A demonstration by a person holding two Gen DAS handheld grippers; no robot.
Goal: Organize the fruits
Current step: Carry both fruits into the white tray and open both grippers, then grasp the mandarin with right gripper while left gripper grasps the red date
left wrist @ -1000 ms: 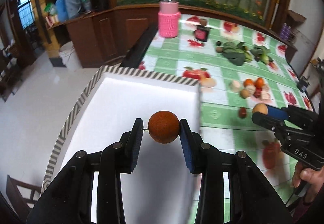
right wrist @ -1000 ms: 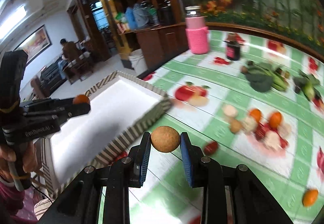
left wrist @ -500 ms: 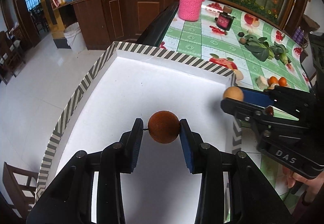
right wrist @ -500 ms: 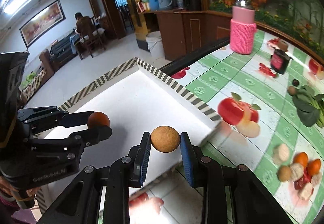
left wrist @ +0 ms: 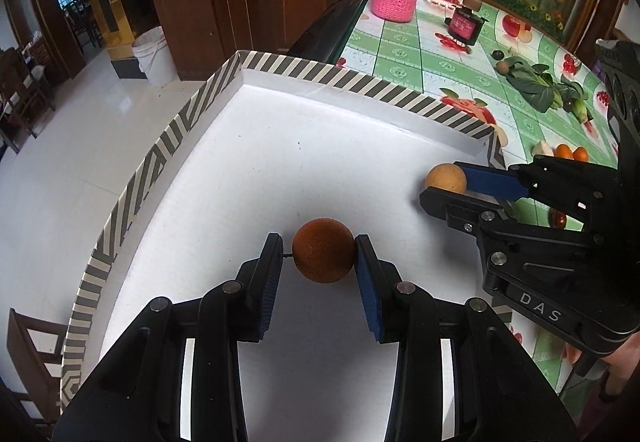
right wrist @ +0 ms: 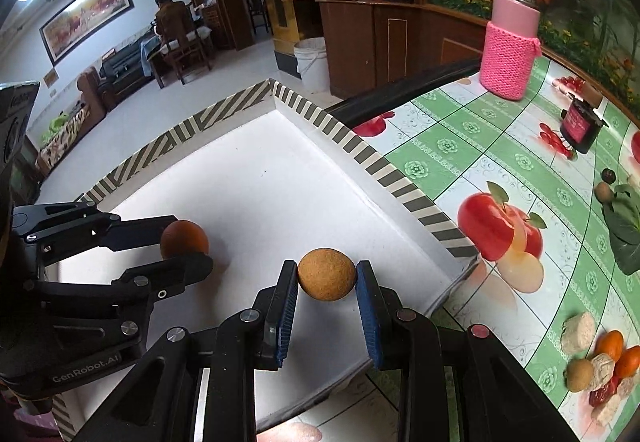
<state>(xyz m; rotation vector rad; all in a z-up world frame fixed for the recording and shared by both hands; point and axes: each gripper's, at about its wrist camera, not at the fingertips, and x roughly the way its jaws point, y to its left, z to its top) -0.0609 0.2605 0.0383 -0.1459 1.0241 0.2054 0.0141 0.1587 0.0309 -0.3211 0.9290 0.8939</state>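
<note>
Since a second ago both grippers have come in over the white tray (left wrist: pixel 280 170): then the right gripper (right wrist: pixel 327 274) hung over the green worktop (right wrist: pixel 500 170) outside the striped rim, and now it is above the tray's near corner. The left gripper (left wrist: pixel 323 256) sits deeper and lower over the tray floor than before.

The left gripper's fingers (left wrist: pixel 268 274) are clamped on a rust-brown fruit (left wrist: pixel 323 256), held clear above the tray floor. The right gripper's fingers (right wrist: pixel 366 306) are clamped on a tan fruit (right wrist: pixel 327 274), just inside the rim. Both fruits are round, so neither has a long axis or pointing direction to tell; each gripper tilts steeply downward.

More small fruits (right wrist: pixel 600 366) lie on the worktop, well apart from the tray.
</note>
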